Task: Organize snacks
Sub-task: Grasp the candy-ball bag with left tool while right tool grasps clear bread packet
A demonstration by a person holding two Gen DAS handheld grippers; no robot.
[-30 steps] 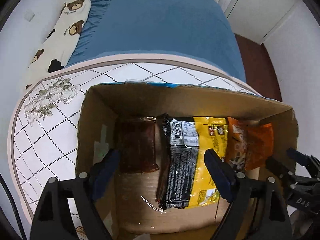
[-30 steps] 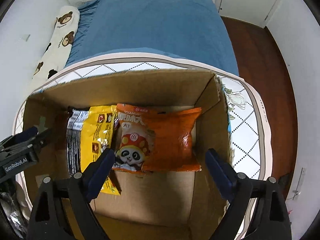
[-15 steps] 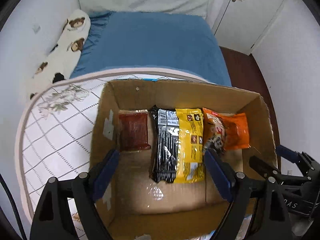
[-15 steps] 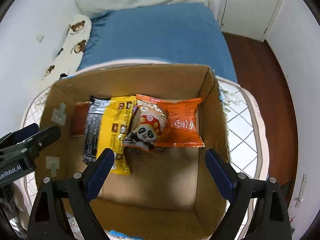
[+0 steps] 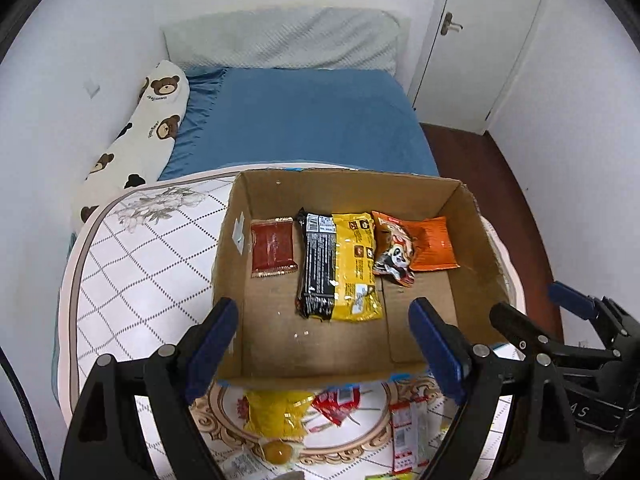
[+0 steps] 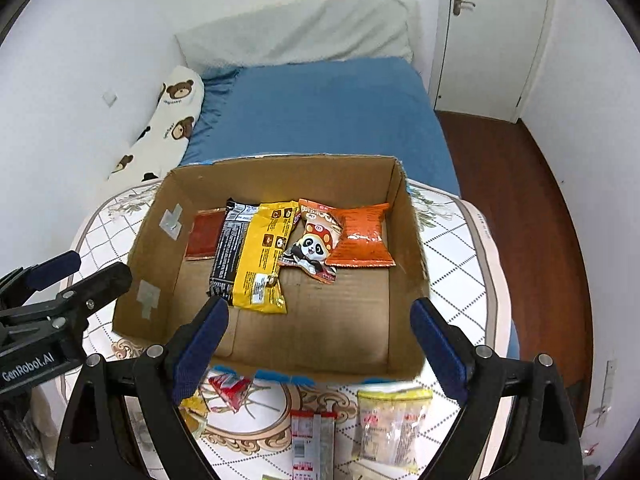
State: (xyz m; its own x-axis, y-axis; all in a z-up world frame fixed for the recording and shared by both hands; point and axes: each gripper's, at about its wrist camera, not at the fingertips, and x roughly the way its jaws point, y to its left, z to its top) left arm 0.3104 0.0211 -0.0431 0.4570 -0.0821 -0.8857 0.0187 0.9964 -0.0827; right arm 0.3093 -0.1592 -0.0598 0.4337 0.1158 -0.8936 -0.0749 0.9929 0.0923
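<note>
An open cardboard box (image 5: pixel 476 240) (image 6: pixel 144 240) stands on a round table. Along its far side lie a dark red packet (image 5: pixel 273 246) (image 6: pixel 202 236), a black and yellow packet (image 5: pixel 340 266) (image 6: pixel 256 258), and an orange panda packet (image 5: pixel 412 245) (image 6: pixel 340 238). My left gripper (image 5: pixel 324 340) is open and empty above the box's near edge. My right gripper (image 6: pixel 320 334) is open and empty, also above the near edge. Loose snacks lie on the table in front of the box: a yellow packet (image 5: pixel 276 412), a small red packet (image 5: pixel 336 402) (image 6: pixel 230 390), a pale bag (image 6: pixel 390 424) and a red and white stick packet (image 6: pixel 312 440).
The table (image 5: pixel 132 264) has a white quilted cover with a diamond pattern. A bed with a blue sheet (image 5: pixel 296 120) and a bear-print pillow (image 5: pixel 148 120) lies behind it. A white door (image 5: pixel 480 40) and wooden floor (image 6: pixel 520 200) are at the right.
Both grippers have pulled back and risen out of the box. The whole box and the loose snacks on the table in front of it have come into view. Both stay open and empty.
</note>
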